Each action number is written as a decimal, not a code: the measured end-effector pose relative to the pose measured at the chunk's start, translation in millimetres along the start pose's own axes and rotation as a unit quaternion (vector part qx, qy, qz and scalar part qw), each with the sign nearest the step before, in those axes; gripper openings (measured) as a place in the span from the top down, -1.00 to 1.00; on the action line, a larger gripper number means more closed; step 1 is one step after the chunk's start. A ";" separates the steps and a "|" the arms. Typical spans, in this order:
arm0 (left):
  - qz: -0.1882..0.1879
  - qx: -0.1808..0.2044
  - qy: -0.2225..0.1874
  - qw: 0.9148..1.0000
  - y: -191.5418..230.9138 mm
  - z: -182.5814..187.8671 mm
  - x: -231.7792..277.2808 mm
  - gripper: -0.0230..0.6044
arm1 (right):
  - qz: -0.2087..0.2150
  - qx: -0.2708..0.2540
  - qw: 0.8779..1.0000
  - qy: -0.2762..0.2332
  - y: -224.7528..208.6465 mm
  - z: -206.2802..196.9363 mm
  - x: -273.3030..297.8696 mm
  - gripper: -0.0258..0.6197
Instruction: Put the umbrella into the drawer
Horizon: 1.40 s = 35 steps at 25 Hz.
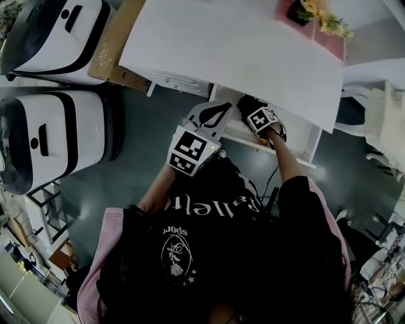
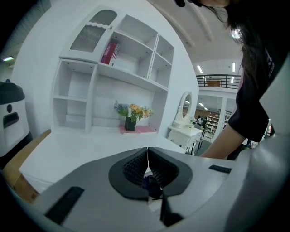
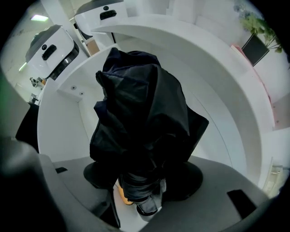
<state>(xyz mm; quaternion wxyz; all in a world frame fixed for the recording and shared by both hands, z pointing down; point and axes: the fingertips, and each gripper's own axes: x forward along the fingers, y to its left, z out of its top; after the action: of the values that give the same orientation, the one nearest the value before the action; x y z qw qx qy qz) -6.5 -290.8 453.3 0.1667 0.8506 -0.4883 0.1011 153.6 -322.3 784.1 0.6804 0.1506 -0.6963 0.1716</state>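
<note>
The folded black umbrella (image 3: 140, 122) fills the right gripper view, and my right gripper (image 3: 142, 181) is shut on its handle end. Its tip points into the open white drawer (image 3: 68, 104). In the head view the right gripper (image 1: 259, 117) sits at the drawer (image 1: 297, 142) under the white desk top (image 1: 234, 50), with the umbrella (image 1: 245, 102) dark just beyond it. My left gripper (image 1: 217, 114) hovers beside it on the left, at the desk's front edge. In the left gripper view the left gripper (image 2: 147, 158) has its pads pressed together, looking over the desk top.
Two white machines (image 1: 57, 31) (image 1: 54, 136) stand on the floor at the left, by a cardboard box (image 1: 117, 44). A flower pot (image 1: 310, 11) sits at the desk's back. A white shelf unit (image 2: 118, 68) rises behind the desk. A white chair (image 1: 380, 120) stands at the right.
</note>
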 end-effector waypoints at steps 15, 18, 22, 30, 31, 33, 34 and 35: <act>0.018 -0.025 0.021 0.999 22.5 -9.9 5.1 0.87 | -0.021 0.017 1.000 0.008 -2.8 4.1 17.8 0.03; 0.020 -0.026 0.012 0.999 27.1 -10.9 4.5 0.87 | -0.022 0.020 1.000 0.003 -2.6 3.2 13.4 0.03; 0.020 -0.024 0.018 0.999 30.2 -15.2 4.6 0.87 | -0.015 0.026 0.999 -0.016 -0.6 1.8 -3.7 0.03; 0.007 -0.020 0.018 1.000 28.6 -10.5 10.1 0.87 | -0.037 0.087 0.990 -0.109 -0.2 2.9 -72.8 0.03; 0.004 -0.018 0.017 1.000 26.2 -8.9 11.4 0.87 | -0.037 0.104 0.986 -0.125 -0.3 2.3 -81.3 0.03; -0.002 -0.013 0.015 1.000 20.3 -6.5 13.8 0.87 | -0.021 0.138 0.974 -0.176 3.4 8.1 -99.5 0.03; -0.006 -0.011 0.015 1.000 17.1 -5.8 14.5 0.87 | -0.010 0.156 0.966 -0.206 6.3 12.3 -110.6 0.04; -0.009 -0.010 0.015 1.000 13.8 -5.4 14.6 0.87 | -0.001 0.176 0.956 -0.235 9.2 15.8 -123.2 0.04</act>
<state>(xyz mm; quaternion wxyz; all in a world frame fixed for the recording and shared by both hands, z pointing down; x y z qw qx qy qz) -11.1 -306.9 465.8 0.1835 0.8516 -0.4791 0.1072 138.9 -324.0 660.5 0.4602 0.3048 -0.7953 0.2508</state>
